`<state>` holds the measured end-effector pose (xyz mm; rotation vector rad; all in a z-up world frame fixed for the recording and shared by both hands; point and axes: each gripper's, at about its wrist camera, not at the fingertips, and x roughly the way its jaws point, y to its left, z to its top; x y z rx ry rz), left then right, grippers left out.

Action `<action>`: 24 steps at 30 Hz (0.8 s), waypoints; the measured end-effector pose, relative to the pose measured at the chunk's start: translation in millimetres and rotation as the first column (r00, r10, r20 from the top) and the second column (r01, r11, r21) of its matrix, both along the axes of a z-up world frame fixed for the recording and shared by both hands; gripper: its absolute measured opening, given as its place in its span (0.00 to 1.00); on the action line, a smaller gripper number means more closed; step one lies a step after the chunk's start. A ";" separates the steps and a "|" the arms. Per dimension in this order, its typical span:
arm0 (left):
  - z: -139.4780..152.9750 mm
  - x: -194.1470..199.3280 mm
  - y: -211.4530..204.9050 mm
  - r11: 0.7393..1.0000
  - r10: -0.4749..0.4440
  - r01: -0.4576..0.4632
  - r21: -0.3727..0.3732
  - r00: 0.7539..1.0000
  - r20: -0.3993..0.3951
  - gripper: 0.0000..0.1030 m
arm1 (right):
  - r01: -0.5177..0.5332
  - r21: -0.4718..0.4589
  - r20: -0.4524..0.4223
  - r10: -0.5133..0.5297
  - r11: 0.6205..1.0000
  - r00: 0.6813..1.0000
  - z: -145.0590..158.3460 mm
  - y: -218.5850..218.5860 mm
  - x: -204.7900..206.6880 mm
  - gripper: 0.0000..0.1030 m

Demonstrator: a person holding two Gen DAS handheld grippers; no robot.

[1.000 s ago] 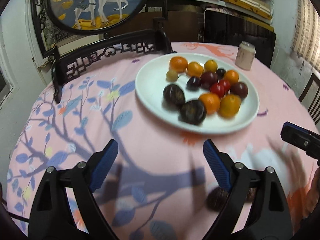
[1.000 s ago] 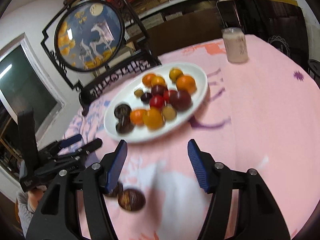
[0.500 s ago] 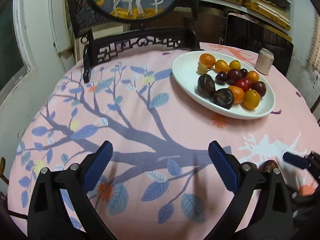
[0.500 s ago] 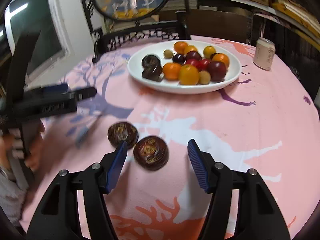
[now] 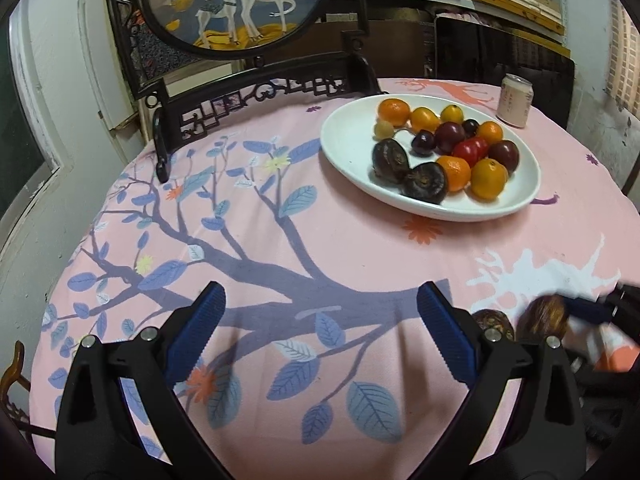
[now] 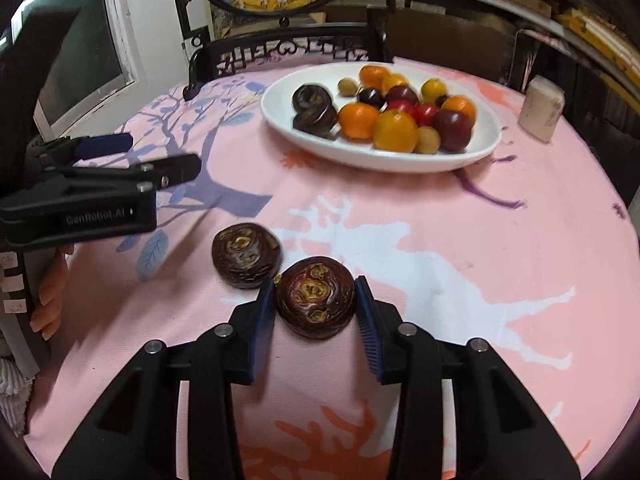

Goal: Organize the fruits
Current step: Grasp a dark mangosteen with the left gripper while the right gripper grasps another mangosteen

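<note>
A white oval plate [image 5: 344, 136] [image 6: 276, 108] at the back of the table holds several oranges, red and dark plums and two dark brown fruits. Two more dark brown round fruits lie on the pink cloth. My right gripper [image 6: 315, 304] has its blue pads closed against one dark fruit [image 6: 315, 298]; the other dark fruit [image 6: 245, 255] lies just to its left. In the left wrist view both show at the right edge, the held one [image 5: 545, 318] and the loose one [image 5: 493, 322]. My left gripper [image 5: 320, 322] is open and empty above the cloth, and shows from the side [image 6: 116, 160].
A pale drink can [image 5: 515, 100] [image 6: 541, 111] stands right of the plate. A black carved stand with a round deer picture [image 5: 236, 0] rises at the table's far edge. The round table's pink cloth [image 5: 280, 240] has a blue tree print.
My right gripper has moved down over the nearer dark fruit and closed its pads on it. My left gripper has drawn back from the plate to the left, staying open.
</note>
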<state>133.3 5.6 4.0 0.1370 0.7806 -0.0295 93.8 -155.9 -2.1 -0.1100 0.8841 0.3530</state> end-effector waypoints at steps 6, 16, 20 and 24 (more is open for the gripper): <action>-3.6 -10.2 -24.9 0.990 -0.139 0.139 -0.006 0.990 -0.013 0.95 | 0.165 0.091 0.053 -0.171 0.982 0.984 21.1 -51.9 10.3 0.39; -20.2 -25.6 -65.1 0.956 -0.280 0.280 0.090 0.960 -0.012 0.95 | 0.232 0.193 0.032 -0.242 0.953 0.970 28.6 -79.8 14.9 0.39; -28.4 -22.6 -70.7 0.950 -0.290 0.293 0.107 0.956 -0.040 0.91 | 0.233 0.195 0.028 -0.242 0.953 0.970 27.1 -78.1 16.4 0.39; -33.3 -18.5 -67.4 0.938 -0.346 0.346 -0.022 0.932 -0.106 0.39 | 0.229 0.195 0.015 -0.237 0.954 0.971 23.2 -77.4 16.6 0.39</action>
